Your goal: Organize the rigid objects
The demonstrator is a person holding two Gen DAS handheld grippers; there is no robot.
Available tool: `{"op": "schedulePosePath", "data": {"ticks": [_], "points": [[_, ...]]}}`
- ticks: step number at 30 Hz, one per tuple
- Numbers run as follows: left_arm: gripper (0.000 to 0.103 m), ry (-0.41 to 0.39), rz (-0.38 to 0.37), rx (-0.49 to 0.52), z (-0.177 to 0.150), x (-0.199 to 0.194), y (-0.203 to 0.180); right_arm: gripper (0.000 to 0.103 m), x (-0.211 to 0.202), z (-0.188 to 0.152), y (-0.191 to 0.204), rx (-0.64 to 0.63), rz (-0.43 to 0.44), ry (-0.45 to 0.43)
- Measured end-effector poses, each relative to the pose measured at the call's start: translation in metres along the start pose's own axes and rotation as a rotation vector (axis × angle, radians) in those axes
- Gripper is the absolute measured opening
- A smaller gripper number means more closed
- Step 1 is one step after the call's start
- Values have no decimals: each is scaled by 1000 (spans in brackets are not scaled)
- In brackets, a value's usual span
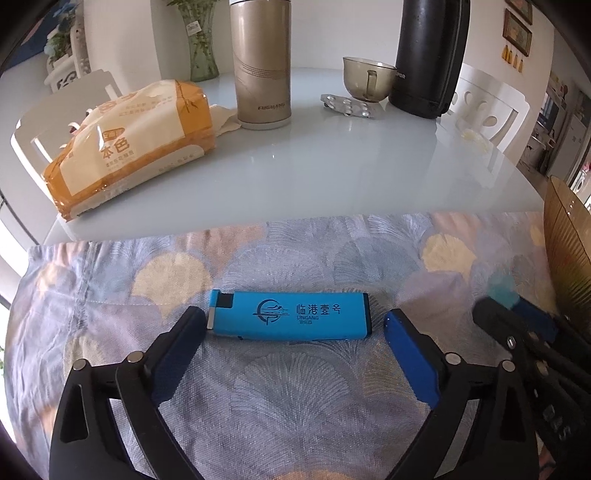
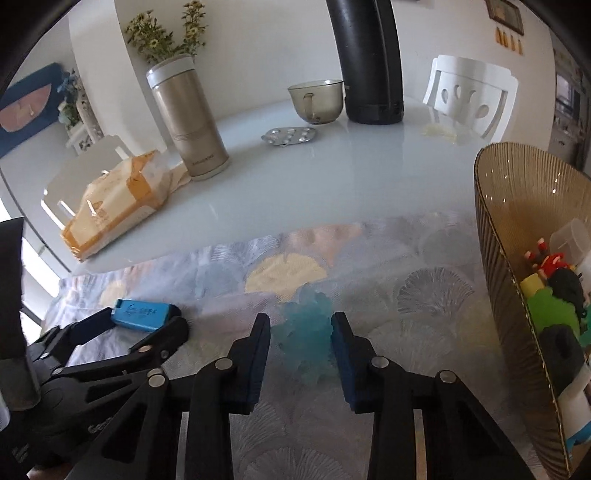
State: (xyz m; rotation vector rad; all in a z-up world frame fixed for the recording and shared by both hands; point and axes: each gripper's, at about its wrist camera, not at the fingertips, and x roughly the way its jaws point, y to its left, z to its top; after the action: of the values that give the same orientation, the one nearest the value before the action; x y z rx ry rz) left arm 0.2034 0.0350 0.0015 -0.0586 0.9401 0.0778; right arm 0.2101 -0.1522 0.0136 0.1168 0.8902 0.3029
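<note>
A white glass table (image 1: 314, 166) carries a patterned cloth (image 1: 277, 387) along its near edge. Toward the left edge lies an orange-and-white tissue pack (image 1: 125, 147), with a gold thermos flask (image 1: 262, 66) upright just beside its far end. Near the far edge stand a smoky glass cup (image 1: 367, 79) and a tall black flask (image 1: 430, 59), touching or nearly so; a foil blister pack (image 1: 349, 105) lies in front of the cup. 1 white chair (image 2: 471, 94) stands beyond the table's far right edge, and a vase of flowers (image 1: 201, 40) beyond the far left.

A glossy white bench (image 1: 332, 155) carries a patterned cloth (image 1: 258, 387) over its near edge. White cut-out chairs (image 2: 472, 92) stand at the far edge. The walls (image 2: 258, 44) are white, with small framed pictures (image 1: 517, 27) toward the far right corner. Daylight glints off the bench.
</note>
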Motion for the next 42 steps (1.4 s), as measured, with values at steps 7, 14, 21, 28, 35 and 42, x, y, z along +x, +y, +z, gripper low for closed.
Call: {"op": "schedulePosePath", "data": {"ticks": [7, 14, 21, 28, 35, 42], "points": [[101, 3, -2, 9, 0, 0, -2, 33, -28, -31, -2, -79, 31, 21], [99, 3, -2, 13, 2, 3, -2, 33, -37, -40, -18, 1, 133, 14], [81, -27, -1, 9, 2, -1, -1, 33, -36, -39, -13, -7, 160, 19], [81, -68, -25, -83, 0, -8, 17, 33, -48, -34, -3, -42, 218, -34], [81, -103, -107, -162, 3, -23, 25, 33, -79, -25, -2, -15, 286, -143], [81, -184, -141, -142, 19, -74, 2, 33, -110, -14, -20, 56, 303, -254]]}}
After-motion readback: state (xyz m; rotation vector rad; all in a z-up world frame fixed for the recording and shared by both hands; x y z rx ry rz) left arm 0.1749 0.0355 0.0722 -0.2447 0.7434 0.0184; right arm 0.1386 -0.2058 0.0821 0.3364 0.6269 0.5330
